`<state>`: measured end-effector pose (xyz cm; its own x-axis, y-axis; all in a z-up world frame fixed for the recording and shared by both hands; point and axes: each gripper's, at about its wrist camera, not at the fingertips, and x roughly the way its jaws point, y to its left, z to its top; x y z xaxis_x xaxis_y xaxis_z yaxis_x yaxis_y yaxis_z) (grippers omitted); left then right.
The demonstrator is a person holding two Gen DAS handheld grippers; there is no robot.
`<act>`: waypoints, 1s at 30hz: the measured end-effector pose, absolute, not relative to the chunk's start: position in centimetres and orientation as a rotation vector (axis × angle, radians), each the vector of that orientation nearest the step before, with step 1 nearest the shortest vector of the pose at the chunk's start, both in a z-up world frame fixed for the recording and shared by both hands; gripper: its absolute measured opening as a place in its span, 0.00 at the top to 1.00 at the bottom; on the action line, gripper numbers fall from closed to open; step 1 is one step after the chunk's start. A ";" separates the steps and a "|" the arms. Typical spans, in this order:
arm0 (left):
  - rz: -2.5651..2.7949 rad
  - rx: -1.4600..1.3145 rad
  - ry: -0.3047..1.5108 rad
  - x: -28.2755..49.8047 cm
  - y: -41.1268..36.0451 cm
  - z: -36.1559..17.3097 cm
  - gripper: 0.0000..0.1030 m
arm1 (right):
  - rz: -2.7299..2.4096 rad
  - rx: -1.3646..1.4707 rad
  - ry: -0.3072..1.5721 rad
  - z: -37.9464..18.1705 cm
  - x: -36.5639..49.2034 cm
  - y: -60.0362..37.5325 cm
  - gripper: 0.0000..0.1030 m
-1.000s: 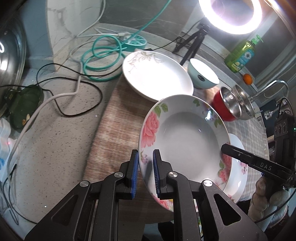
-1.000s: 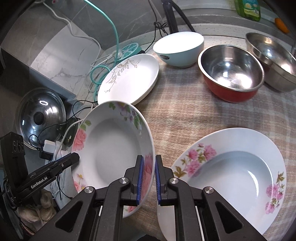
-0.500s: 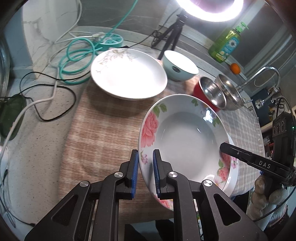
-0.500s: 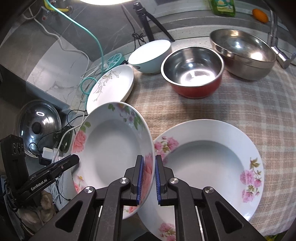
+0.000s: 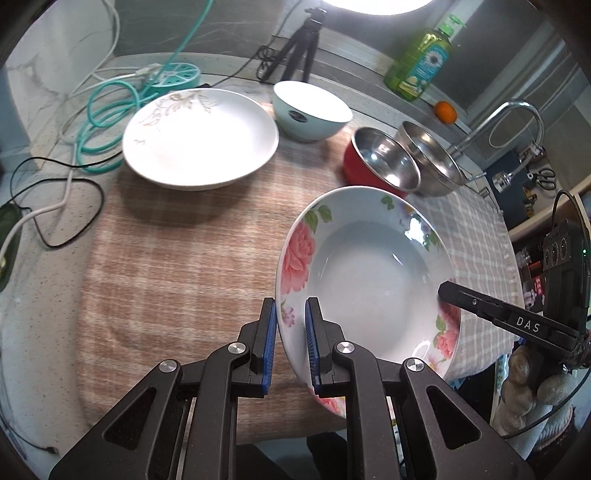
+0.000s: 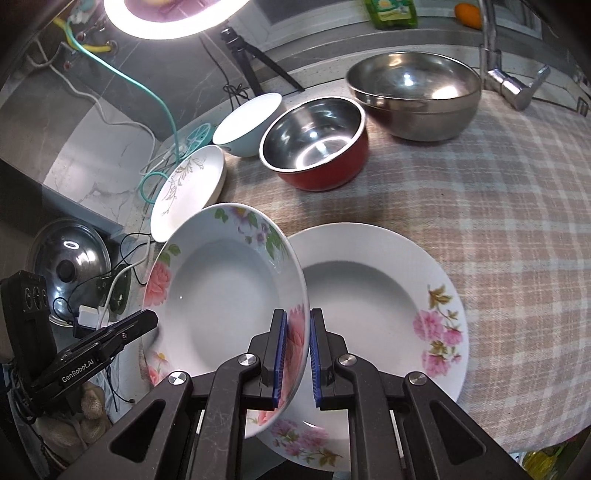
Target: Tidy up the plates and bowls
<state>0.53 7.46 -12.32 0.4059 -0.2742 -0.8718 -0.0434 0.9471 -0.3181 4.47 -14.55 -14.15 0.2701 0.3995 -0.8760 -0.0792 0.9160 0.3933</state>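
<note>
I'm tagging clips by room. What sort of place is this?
Most likely a home kitchen counter: a faucet, a dish soap bottle and steel bowls beside it.

In the right wrist view, the held rose plate [image 6: 221, 306] covers the left rim of the pink-flowered plate [image 6: 388, 295] lying at lower centre, whose near edge is hidden behind the gripper's frame. At the top edge the dish soap bottle [image 6: 393, 13] and ring light [image 6: 166, 18] are cut off. In the left wrist view, the steel bowl [image 5: 432, 162] at upper right is partly hidden behind the red bowl [image 5: 380, 162].
</note>
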 end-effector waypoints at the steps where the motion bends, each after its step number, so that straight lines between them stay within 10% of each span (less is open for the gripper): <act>1: -0.153 -0.310 1.150 0.5 7.2 -12.4 0.87 | 0.322 0.299 1.262 -14.2 4.3 -14.9 0.89; 30: -0.254 -0.244 1.219 1.8 0.5 -14.6 0.87 | 0.203 0.351 1.293 -16.0 2.7 -21.7 0.89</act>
